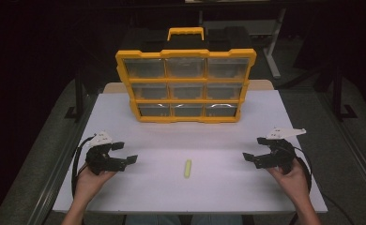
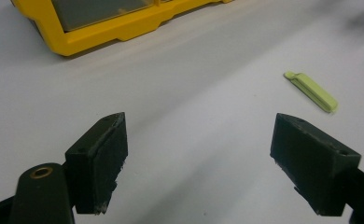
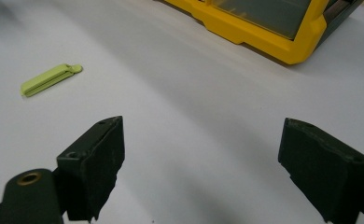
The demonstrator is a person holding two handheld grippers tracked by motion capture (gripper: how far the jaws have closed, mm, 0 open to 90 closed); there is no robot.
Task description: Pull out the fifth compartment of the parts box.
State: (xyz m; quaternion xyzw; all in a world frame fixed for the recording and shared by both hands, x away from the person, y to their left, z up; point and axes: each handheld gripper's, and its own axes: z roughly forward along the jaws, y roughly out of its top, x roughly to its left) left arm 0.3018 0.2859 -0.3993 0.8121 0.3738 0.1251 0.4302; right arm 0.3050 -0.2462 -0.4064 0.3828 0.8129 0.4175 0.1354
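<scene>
1. Both hands sit nearest me; left gripper [image 1: 125, 152] and right gripper [image 1: 251, 151] spread wide, flanking the green clip [image 1: 187, 168] on the table [image 1: 228, 187].
2. Left gripper's jaws wide; clip [image 2: 311, 90] well ahead.
3. Clip [image 3: 49, 79] looks light, stiff, slippery; I'd pinch mid-length. Organizer [image 3: 245, 28] beyond.

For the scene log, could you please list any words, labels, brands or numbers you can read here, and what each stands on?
None can be read: the yellow organizer case, the green clip and the white table show no legible text. The small dark marks on the white plate of the left claw are too small to read.
</scene>
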